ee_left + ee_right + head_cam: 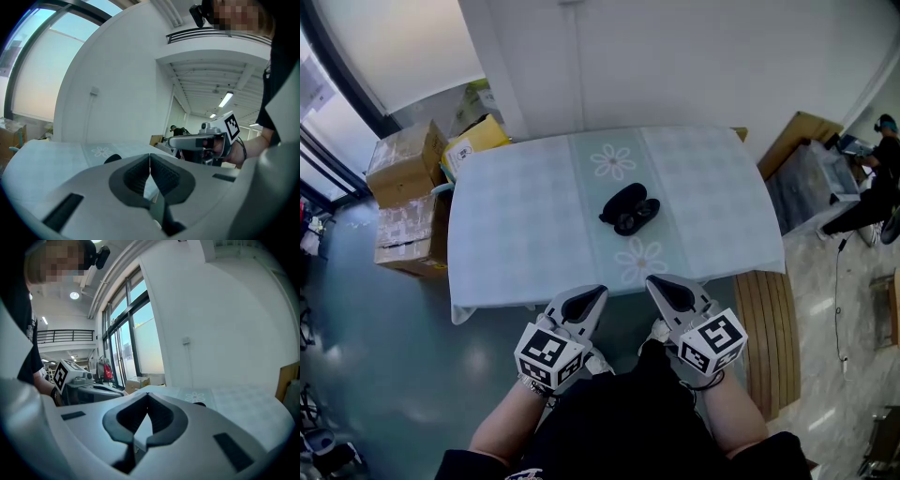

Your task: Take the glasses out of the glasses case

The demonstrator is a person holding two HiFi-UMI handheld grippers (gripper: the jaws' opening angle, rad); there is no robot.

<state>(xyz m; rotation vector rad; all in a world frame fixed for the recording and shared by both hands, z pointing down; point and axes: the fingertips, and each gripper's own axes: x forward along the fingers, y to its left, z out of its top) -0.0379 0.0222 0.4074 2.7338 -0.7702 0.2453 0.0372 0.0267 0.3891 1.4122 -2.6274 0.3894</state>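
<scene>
I hold both tools low against my body, short of the near edge of the table (516, 220). My left gripper (598, 292) has its jaws pressed together, the ribbed pads meeting along one thin seam with nothing between them. My right gripper (652, 282) is the same: its jaws are closed tip to tip and empty. The two sit side by side, close but not touching, and both point forward over the table edge. From the left gripper view, the right one shows off to my right with its marker cube up.

The case (623, 200) lies ahead of both tools near the middle of the table, roughly in line with the gap between them and well apart from either tip. It is black and rests on the pale flowered cloth, between two printed daisies. The glasses (638, 217) show as dark rims at the side of the case nearer my right gripper. I cannot tell whether they lie in the case or just against it. From each gripper view, only a small dark hump of the case rises past the jaws.

Cardboard boxes (405, 169) stand on the floor beyond the table's left end.
</scene>
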